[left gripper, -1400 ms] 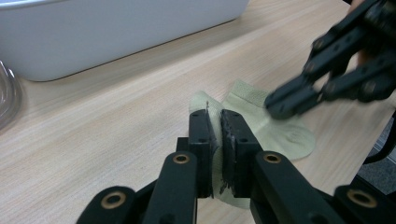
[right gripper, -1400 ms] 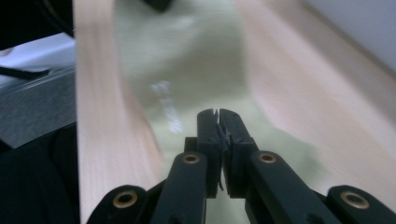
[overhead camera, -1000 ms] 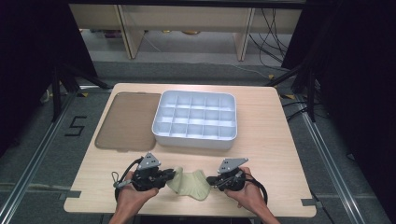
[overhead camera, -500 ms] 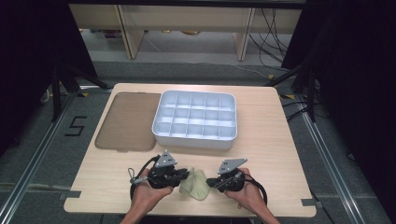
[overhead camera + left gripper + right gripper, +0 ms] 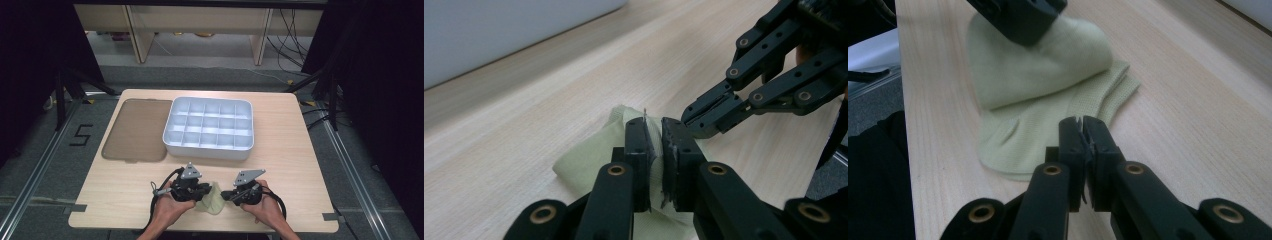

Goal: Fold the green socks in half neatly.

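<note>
A pale yellow-green cloth (image 5: 212,203) lies bunched near the table's front edge, between my two grippers. My left gripper (image 5: 207,191) comes from the left and is shut on a fold of the cloth (image 5: 589,155); fabric shows pinched between its pads (image 5: 658,135). My right gripper (image 5: 226,195) faces it from the right, its tips almost touching the left one's. Its jaws (image 5: 1081,125) are shut at the near edge of the cloth (image 5: 1048,55), with a thin sliver of fabric between them. The cloth's far end lies doubled over the lower layer. The right gripper (image 5: 704,117) appears close in the left gripper view.
A white tray (image 5: 207,150) divided into several compartments stands at the middle of the wooden table (image 5: 300,150). A brown flat lid (image 5: 135,130) lies to its left. Black-draped stands flank the table, and the front edge runs just behind the hands.
My left gripper has moved to the right with its end of the cloth, folding it over toward the right gripper. The right gripper has stayed put.
</note>
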A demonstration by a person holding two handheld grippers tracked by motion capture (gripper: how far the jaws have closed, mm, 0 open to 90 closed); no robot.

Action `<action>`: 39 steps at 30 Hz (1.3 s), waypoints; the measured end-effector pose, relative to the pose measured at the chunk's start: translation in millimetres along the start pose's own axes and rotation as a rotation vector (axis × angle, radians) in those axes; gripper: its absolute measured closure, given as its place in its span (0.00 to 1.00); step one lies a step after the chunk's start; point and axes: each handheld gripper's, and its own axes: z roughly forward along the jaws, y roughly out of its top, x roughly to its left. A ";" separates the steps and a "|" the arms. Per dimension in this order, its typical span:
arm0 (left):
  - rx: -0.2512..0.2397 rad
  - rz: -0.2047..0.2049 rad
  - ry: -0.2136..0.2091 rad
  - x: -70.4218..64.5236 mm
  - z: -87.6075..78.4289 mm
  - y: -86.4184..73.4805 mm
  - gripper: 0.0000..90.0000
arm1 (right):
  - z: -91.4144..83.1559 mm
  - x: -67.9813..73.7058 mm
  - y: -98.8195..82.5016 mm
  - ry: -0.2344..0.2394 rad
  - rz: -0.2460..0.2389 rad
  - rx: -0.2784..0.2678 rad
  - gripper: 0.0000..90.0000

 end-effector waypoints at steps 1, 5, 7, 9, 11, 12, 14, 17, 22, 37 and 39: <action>0.004 -0.001 -0.002 -0.3 2.1 -0.5 0.90 | 0.4 -0.4 -0.2 -0.001 -0.005 -0.003 0.97; 0.015 0.000 -0.007 -1.2 8.2 -1.1 0.90 | 0.0 -0.2 -0.4 0.003 0.009 -0.005 0.96; 0.016 -0.005 0.000 -1.1 8.8 -1.0 0.89 | -0.5 -0.5 -0.4 0.008 0.013 -0.004 0.95; 0.006 -0.013 -0.020 -0.8 7.5 -0.9 0.85 | -1.2 -1.3 -0.4 0.012 0.017 -0.012 0.94; -0.020 -0.038 -0.025 -1.1 6.0 -0.4 0.80 | -2.1 -2.1 -0.5 0.007 0.019 -0.012 0.93; -0.024 -0.042 -0.041 -0.1 3.9 0.4 0.77 | -2.8 -2.7 -0.3 0.007 0.017 -0.016 0.93; -0.046 -0.066 -0.052 -0.8 -0.2 2.5 0.73 | -5.3 -3.6 0.2 -0.001 0.024 -0.028 0.93; -0.077 -0.064 -0.070 -1.0 -9.2 6.5 0.70 | -11.1 -5.7 1.2 0.001 0.040 -0.045 0.93; -0.117 -0.044 -0.072 -3.5 -25.8 9.3 0.80 | -19.5 -7.8 0.5 0.003 0.051 -0.064 0.93; -0.020 -0.015 -0.036 -1.5 -24.8 -25.8 0.94 | -31.5 3.5 8.0 -0.004 0.031 -0.123 0.94; 0.015 0.010 -0.031 0.1 -20.6 -29.7 0.94 | -27.9 6.5 10.4 0.001 -0.001 -0.125 0.94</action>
